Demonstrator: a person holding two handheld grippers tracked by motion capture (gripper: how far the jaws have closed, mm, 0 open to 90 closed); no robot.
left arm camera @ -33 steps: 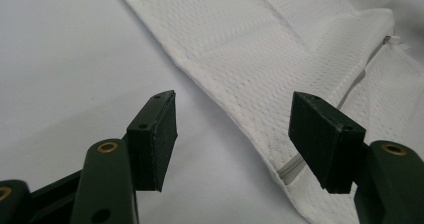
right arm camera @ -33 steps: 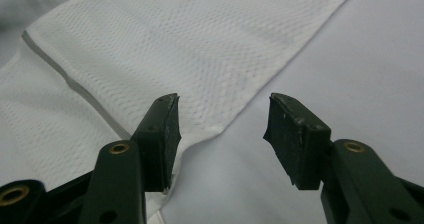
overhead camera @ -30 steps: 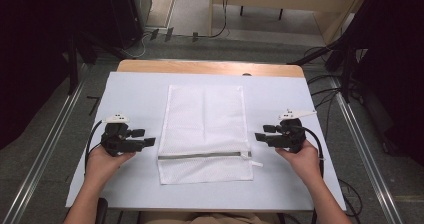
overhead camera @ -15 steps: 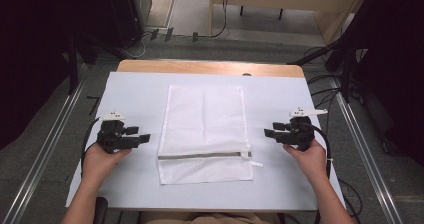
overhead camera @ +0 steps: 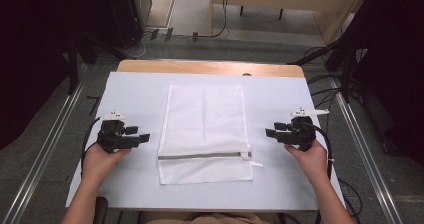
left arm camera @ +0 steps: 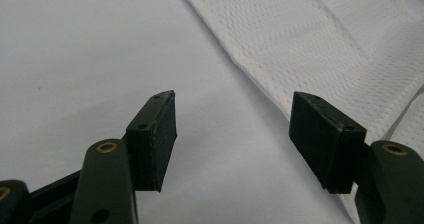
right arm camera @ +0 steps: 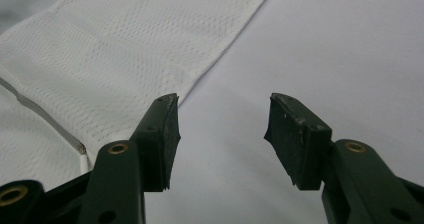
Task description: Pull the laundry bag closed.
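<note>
Mesh laundry bag (overhead camera: 205,131) lies flat mid-table (overhead camera: 280,96), zipper (overhead camera: 200,155) near the person's end. Left gripper (overhead camera: 142,138) and right gripper (overhead camera: 270,133) flank the bag, fingers spread, holding nothing. I'd come in low at the bag's side edges, level with the zipper, and pinch just fabric.

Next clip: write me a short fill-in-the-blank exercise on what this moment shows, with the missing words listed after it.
1. The white mesh bag lies flat on the table, between the two ____.
2. The jaws of the left gripper and of the right gripper both stand ____.
3. The bag's grey zipper runs across the end ____ to the person.
4. Neither gripper ____ the bag.

Missing words: grippers; open; nearest; touches
</note>
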